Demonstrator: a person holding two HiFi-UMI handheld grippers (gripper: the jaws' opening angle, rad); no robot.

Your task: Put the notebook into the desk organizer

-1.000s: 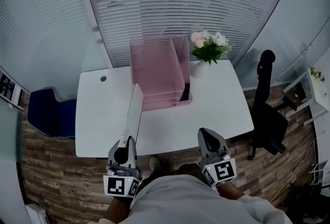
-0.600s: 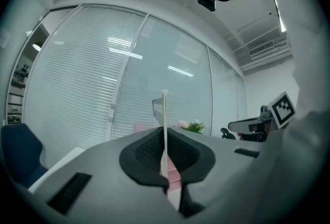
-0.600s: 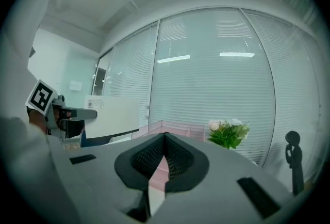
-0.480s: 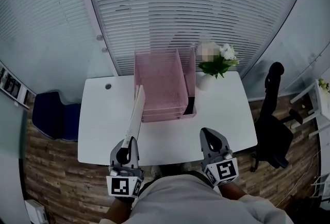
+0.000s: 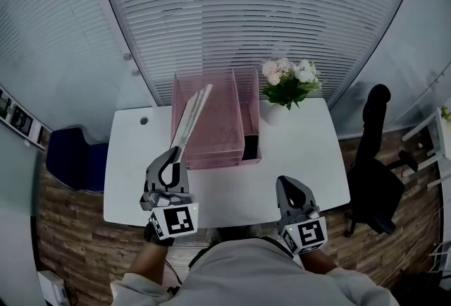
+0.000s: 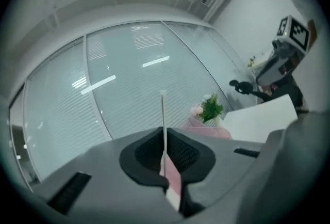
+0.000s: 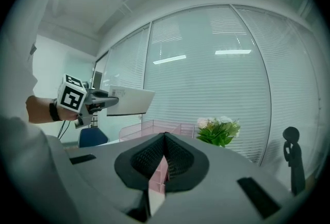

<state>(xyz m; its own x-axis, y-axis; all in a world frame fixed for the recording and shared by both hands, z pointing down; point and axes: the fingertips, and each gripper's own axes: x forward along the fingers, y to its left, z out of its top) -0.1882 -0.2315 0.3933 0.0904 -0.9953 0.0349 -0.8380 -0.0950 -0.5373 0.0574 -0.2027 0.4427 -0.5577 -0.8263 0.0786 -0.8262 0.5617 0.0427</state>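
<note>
I see a pink mesh desk organizer (image 5: 215,121) on a plain white table (image 5: 303,156). The notebook (image 5: 192,114) looks pale, white or light grey; seen nearly edge-on, I cannot be sure. The left gripper (image 5: 176,151) and right gripper (image 5: 289,183) are grey with black pads and black-and-white square markers. The flowers (image 5: 287,75) are white and pink over green leaves. The floor (image 5: 70,241) is brown wood planks, and the blinds (image 5: 246,8) are pale grey horizontal slats.
</note>
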